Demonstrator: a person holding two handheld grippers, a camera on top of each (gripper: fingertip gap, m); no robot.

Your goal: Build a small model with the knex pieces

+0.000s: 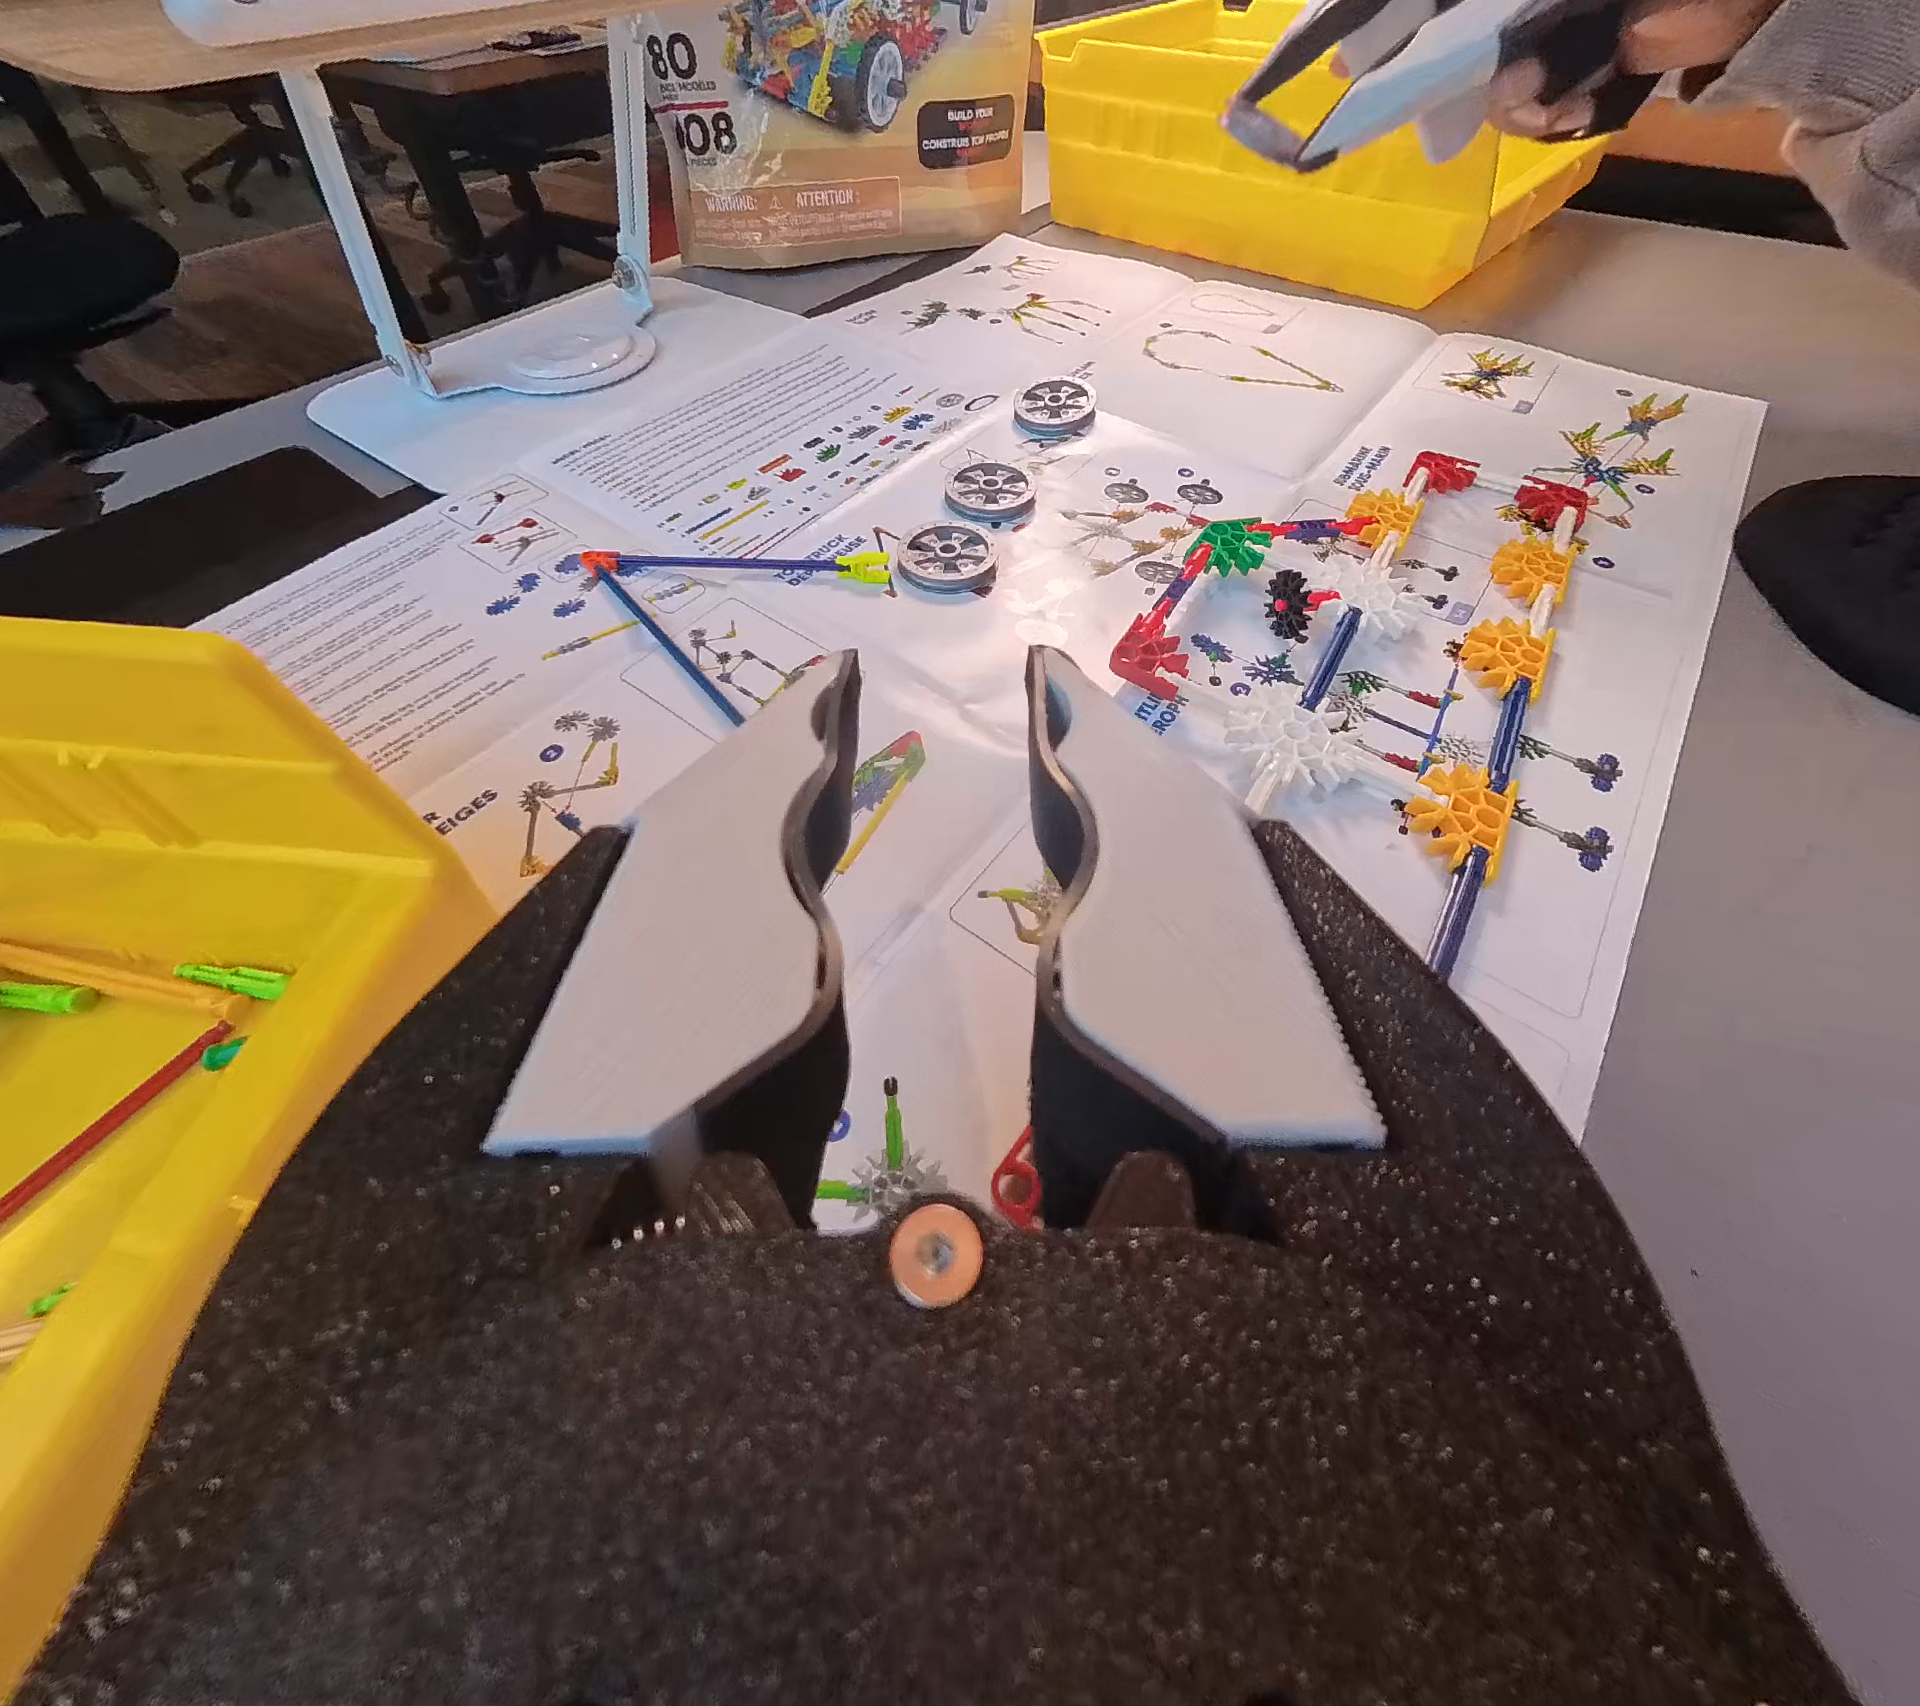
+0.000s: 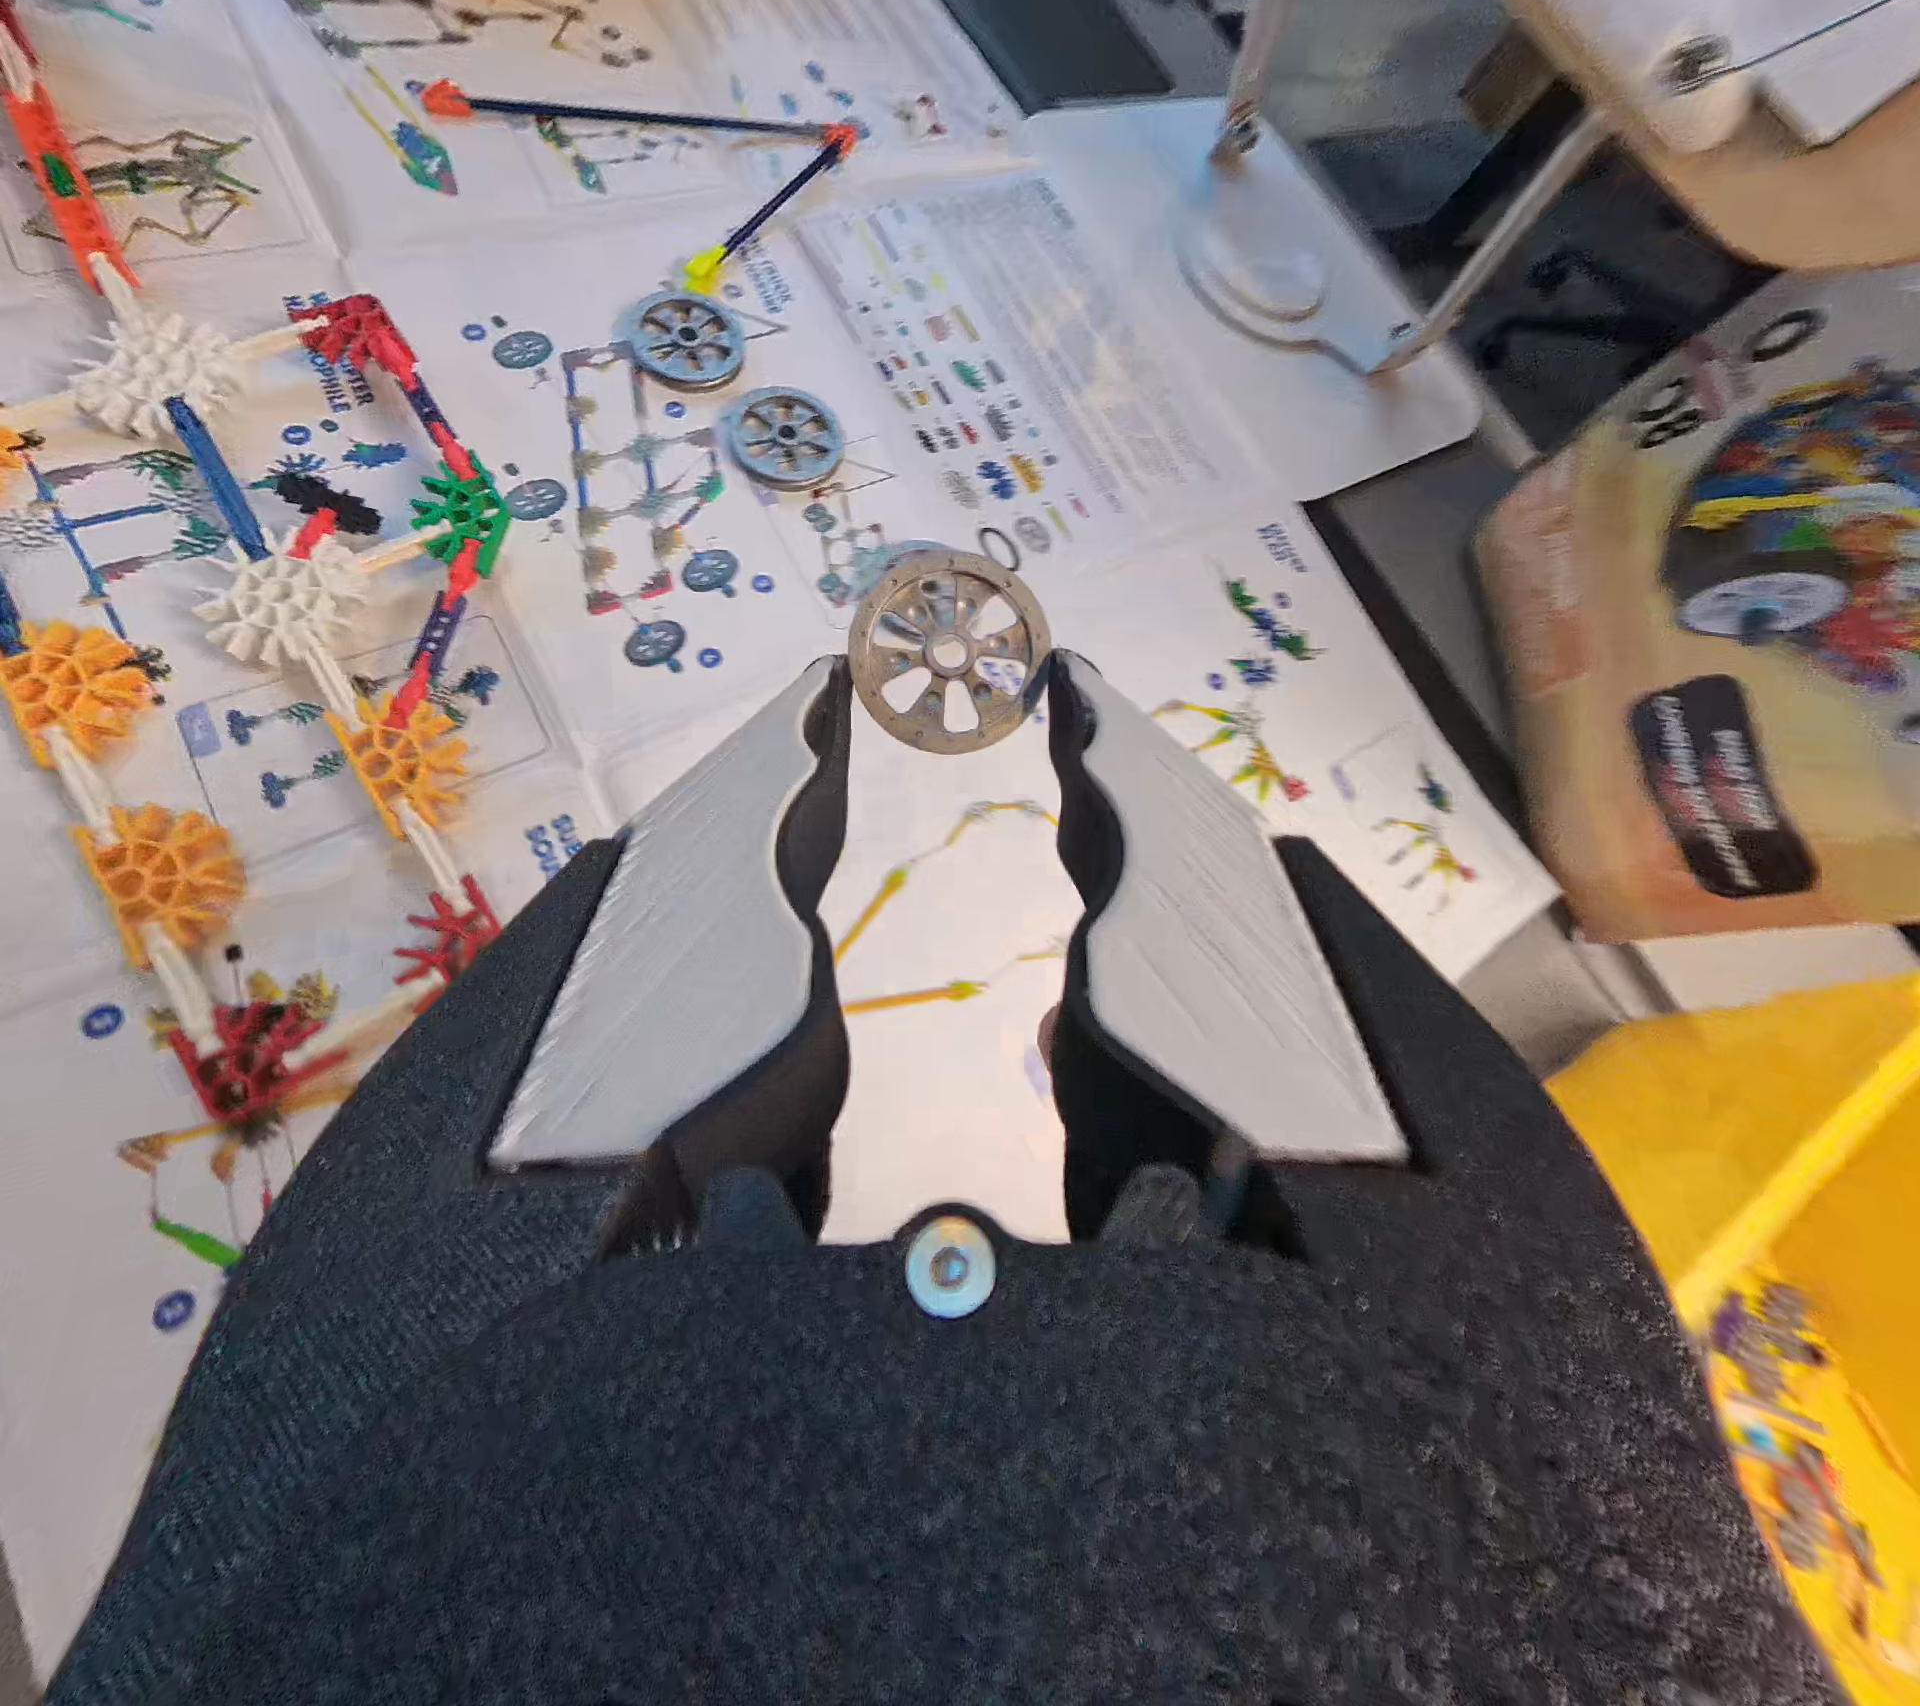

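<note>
While the left hand-held gripper (image 1: 943, 669) gapes empty over the instruction sheet (image 1: 966, 721), the right hand-held gripper (image 2: 943, 669) grips a wheel (image 2: 943, 654)

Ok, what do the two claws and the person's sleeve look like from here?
Both claws match: the left claw and right claw each have two pale grey, ridged plastic fingers with wavy black inner pads, set in a speckled black body with a round silver washer and screw at the centre. The sleeve is grey knit.

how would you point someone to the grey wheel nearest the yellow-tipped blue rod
Start at the big white instruction sheet spread on the table. Three grey spoked wheels lie on it in a diagonal row. The one meant is the row's near end, right beside the yellow tip of the blue rod.
</note>
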